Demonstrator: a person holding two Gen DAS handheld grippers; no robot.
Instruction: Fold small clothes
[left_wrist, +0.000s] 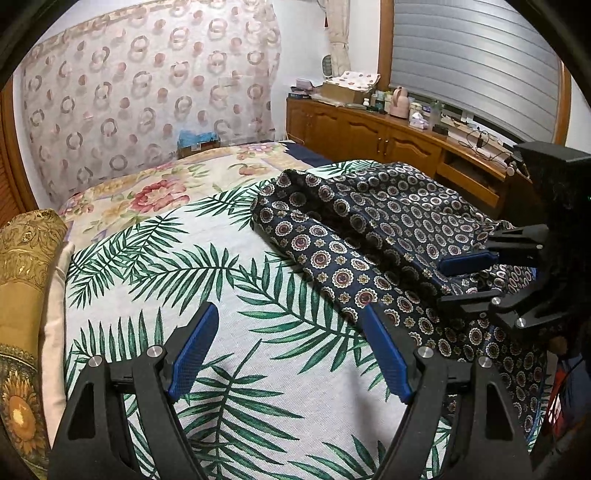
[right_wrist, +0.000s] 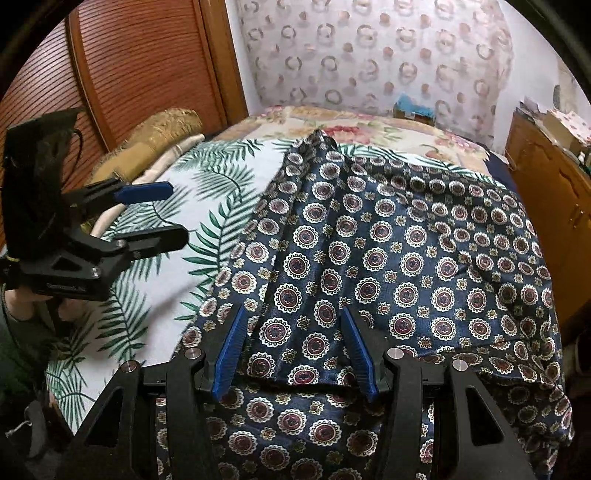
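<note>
A navy garment with round medallion print (left_wrist: 373, 236) lies crumpled on a palm-leaf sheet (left_wrist: 229, 280) on the bed; it fills the right wrist view (right_wrist: 388, 266). My left gripper (left_wrist: 288, 317) is open and empty over the sheet, its right finger at the garment's near edge. My right gripper (right_wrist: 291, 317) is open just above the garment's near part, nothing between its pads. It also shows in the left wrist view (left_wrist: 456, 282) at the right, and the left gripper shows in the right wrist view (right_wrist: 177, 212) at the left.
A floral bedspread (left_wrist: 155, 192) lies beyond the sheet. Gold and cream pillows (left_wrist: 26, 258) are stacked at the bed's left. A wooden sideboard (left_wrist: 388, 136) with clutter runs along the right wall. A wooden slatted door (right_wrist: 122, 62) stands at the left.
</note>
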